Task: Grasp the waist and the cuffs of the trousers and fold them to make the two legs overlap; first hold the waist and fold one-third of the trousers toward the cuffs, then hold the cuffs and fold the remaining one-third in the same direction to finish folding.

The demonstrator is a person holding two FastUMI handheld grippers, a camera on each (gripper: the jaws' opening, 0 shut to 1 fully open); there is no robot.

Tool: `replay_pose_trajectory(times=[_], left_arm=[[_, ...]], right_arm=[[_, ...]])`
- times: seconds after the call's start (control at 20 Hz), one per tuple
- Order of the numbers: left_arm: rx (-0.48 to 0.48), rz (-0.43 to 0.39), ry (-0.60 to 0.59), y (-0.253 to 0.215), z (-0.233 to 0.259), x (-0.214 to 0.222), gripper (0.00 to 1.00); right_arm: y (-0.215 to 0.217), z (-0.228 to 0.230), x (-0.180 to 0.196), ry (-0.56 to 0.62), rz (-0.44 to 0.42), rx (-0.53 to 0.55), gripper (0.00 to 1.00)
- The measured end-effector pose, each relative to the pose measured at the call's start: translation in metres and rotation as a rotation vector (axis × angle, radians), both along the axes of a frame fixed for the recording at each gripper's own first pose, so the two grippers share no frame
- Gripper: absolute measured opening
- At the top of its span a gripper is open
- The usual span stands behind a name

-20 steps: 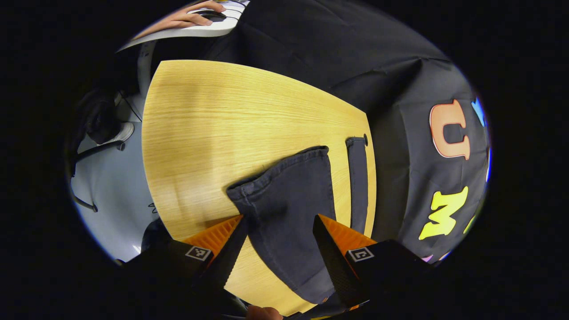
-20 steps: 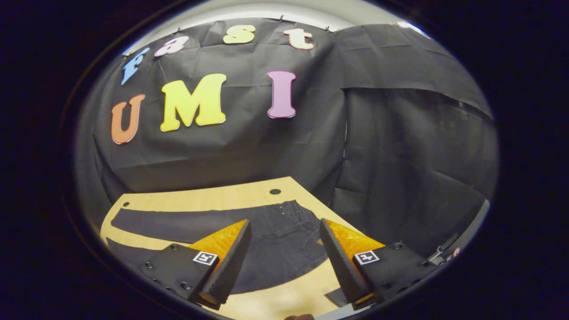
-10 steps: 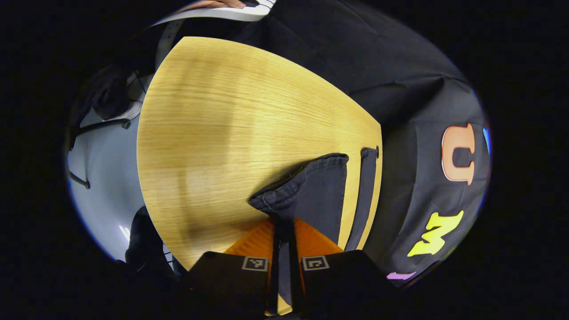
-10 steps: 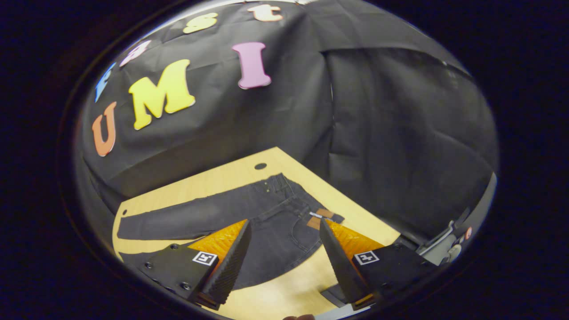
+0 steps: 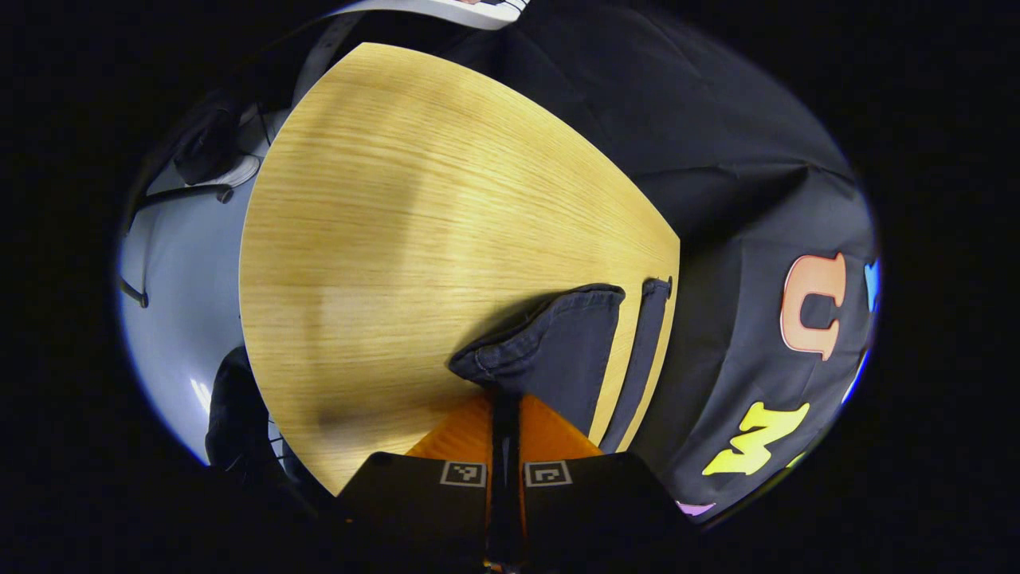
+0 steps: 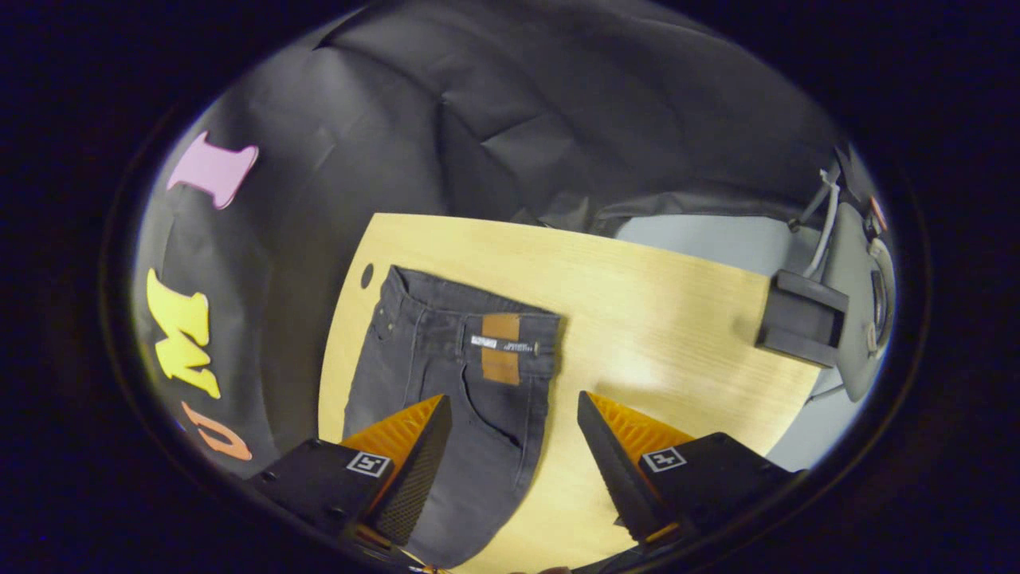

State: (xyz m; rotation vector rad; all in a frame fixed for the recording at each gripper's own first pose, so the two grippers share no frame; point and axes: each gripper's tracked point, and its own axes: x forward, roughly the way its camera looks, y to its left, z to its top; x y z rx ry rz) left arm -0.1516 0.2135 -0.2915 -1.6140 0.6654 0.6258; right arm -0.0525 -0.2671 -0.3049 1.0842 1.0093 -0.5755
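Dark grey denim trousers (image 6: 446, 383) flat on pale wooden table (image 6: 653, 319), left gripper (image 5: 504, 414) clamped on lifted near cuff (image 5: 550, 351), right gripper (image 6: 510, 454) wide apart above the waist (image 6: 478, 319).

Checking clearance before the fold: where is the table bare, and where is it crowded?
Bare wood runs from the waist across to the black box at the table edge. In the left gripper view, the wide stretch beyond the cuffs is free. Crowded: the strip by the wall, where the trousers lie and the left tool pinches a cuff.
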Motion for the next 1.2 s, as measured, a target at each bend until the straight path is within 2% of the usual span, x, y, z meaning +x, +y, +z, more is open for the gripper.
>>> replay_pose_trajectory(times=[0.2,0.25,0.3,0.35,0.4,0.5,0.6,0.65,0.7,0.75,0.9,1.0,1.2], left_arm=[[-0.031,0.029,-0.005,0.002,0.000,-0.002,0.04],[-0.034,0.031,-0.004,0.002,0.000,-0.002,0.04],[-0.035,0.030,-0.003,0.002,0.000,-0.001,0.04],[-0.036,0.030,-0.001,0.002,0.000,-0.001,0.04],[-0.040,0.031,0.000,0.002,0.001,-0.002,0.04],[-0.050,0.037,-0.001,0.002,0.001,0.000,0.04],[-0.057,0.041,-0.003,0.003,0.000,0.001,0.04],[-0.060,0.041,-0.005,0.002,0.001,0.001,0.04],[-0.064,0.041,-0.006,0.003,0.001,0.001,0.04],[-0.070,0.043,-0.007,0.002,0.001,0.002,0.04],[-0.088,0.046,0.009,0.003,0.002,0.002,0.04],[-0.105,0.045,0.018,0.003,0.006,0.005,0.04],[-0.126,0.055,-0.047,0.005,0.043,0.033,0.04]], right_arm=[[0.009,-0.023,0.015,0.008,-0.024,0.064,0.98],[0.010,-0.021,0.022,-0.015,-0.036,0.073,0.93],[0.011,-0.021,0.027,-0.033,-0.041,0.083,0.98],[0.013,-0.021,0.030,-0.047,-0.039,0.091,0.93],[0.013,-0.022,0.031,-0.053,-0.037,0.097,0.95],[0.008,-0.031,0.021,-0.001,-0.067,0.091,0.92],[0.002,-0.039,0.010,0.054,-0.148,0.121,0.36],[0.001,-0.038,0.011,0.038,-0.194,0.153,0.07],[0.003,-0.042,0.013,0.009,-0.215,0.189,0.12],[0.005,-0.044,0.013,-0.005,-0.213,0.185,0.03],[0.003,-0.036,0.014,-0.038,-0.177,0.136,0.01],[0.007,-0.018,0.024,-0.096,-0.180,0.161,0.01],[0.011,0.029,0.047,-0.185,-0.109,0.126,0.00]])
